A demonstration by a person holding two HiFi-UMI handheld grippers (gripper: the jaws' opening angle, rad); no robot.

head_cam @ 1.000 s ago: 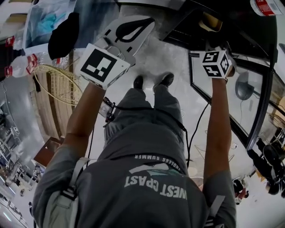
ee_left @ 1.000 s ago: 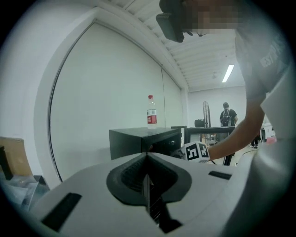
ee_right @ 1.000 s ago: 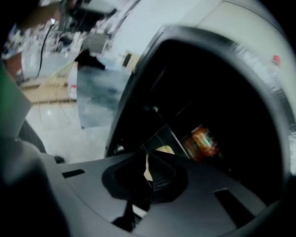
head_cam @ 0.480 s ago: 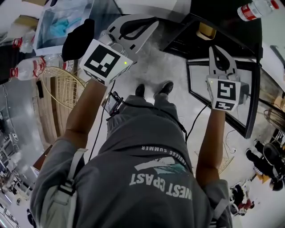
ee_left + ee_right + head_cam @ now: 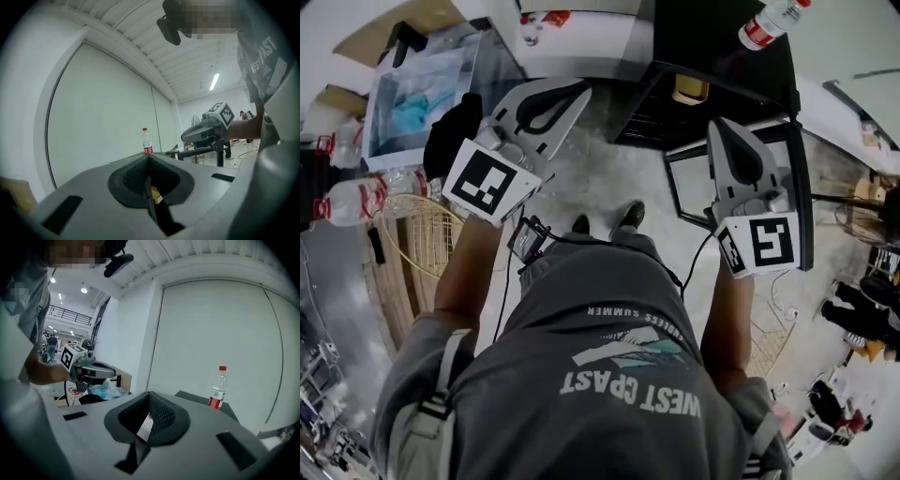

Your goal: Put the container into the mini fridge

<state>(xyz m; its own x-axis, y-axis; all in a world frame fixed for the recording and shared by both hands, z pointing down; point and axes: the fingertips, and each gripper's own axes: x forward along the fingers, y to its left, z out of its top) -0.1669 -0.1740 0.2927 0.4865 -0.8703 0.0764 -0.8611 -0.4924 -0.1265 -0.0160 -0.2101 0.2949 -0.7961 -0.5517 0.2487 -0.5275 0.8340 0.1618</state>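
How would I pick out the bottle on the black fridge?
Find the black mini fridge, its door swung open. On its flat top stands a clear plastic bottle with a red cap and red label. The other bottles sit far left by the wire basket; only this one is on the fridge.

shirt (image 5: 630, 382): "WEST COAST" | above it: "…DLESS SUMMER" | bottle label (image 5: 216, 402): red, too small to read
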